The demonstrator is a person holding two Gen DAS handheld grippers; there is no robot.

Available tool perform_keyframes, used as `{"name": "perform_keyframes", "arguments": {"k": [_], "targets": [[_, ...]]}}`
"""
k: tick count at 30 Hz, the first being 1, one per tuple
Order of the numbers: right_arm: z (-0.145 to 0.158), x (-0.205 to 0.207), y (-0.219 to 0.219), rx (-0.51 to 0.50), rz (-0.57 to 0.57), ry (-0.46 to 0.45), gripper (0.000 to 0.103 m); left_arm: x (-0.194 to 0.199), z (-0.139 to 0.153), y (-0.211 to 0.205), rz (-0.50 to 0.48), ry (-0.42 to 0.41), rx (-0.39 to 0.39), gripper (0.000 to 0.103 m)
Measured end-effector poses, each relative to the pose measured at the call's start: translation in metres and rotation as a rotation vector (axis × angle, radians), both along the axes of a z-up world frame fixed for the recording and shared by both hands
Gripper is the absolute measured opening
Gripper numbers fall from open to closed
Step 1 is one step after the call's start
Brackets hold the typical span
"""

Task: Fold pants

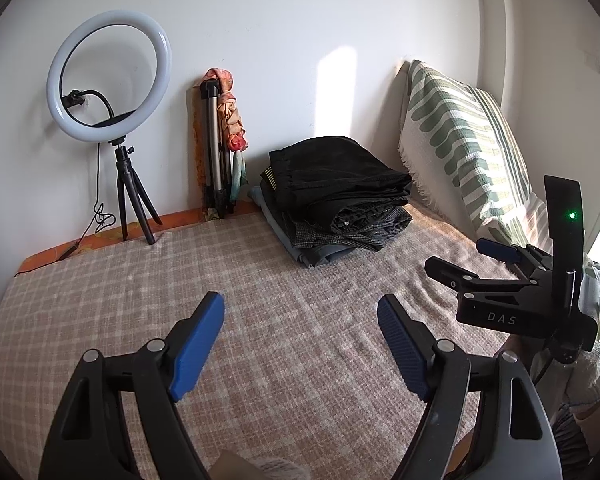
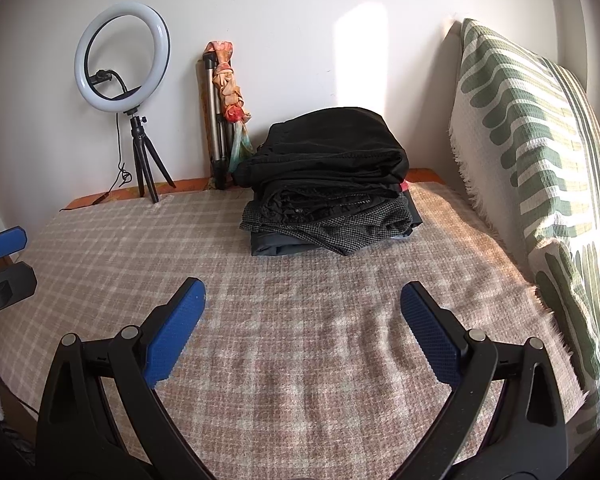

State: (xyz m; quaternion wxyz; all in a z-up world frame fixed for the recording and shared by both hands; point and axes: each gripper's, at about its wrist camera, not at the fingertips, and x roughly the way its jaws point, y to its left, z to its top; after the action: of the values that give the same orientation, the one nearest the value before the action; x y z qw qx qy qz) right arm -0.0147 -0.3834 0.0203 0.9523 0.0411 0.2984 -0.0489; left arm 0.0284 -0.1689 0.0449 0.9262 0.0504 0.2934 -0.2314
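A stack of folded dark pants (image 1: pixel 336 196) (image 2: pixel 332 188) rests at the far side of a bed covered by a pink checked blanket (image 1: pixel 260 320) (image 2: pixel 300 340), close to the wall. Black pants lie on top, with a houndstooth pair and grey ones under them. My left gripper (image 1: pixel 302 308) hovers open over bare blanket, well short of the stack, with nothing between its blue pads. My right gripper (image 2: pixel 302 300) is likewise open and empty over the blanket. In the left wrist view the right gripper (image 1: pixel 464 258) shows from the side at the right.
A lit ring light on a small tripod (image 1: pixel 108 76) (image 2: pixel 122 56) stands at the bed's far left corner, its cable trailing. A folded tripod with a scarf (image 1: pixel 220 140) (image 2: pixel 224 108) leans on the wall. A green patterned cushion (image 1: pixel 468 144) (image 2: pixel 532 152) lines the right side.
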Motion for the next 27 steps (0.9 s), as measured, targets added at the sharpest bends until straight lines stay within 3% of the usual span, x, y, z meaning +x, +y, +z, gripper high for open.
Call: {"name": "perform_keyframes", "arguments": {"k": [27], "targets": [[-0.0022, 0.0010, 0.0047, 0.016, 0.014, 0.007, 0.100, -0.0018, -0.0006, -0.0022, -0.003, 0.007, 0.005, 0.078]]}}
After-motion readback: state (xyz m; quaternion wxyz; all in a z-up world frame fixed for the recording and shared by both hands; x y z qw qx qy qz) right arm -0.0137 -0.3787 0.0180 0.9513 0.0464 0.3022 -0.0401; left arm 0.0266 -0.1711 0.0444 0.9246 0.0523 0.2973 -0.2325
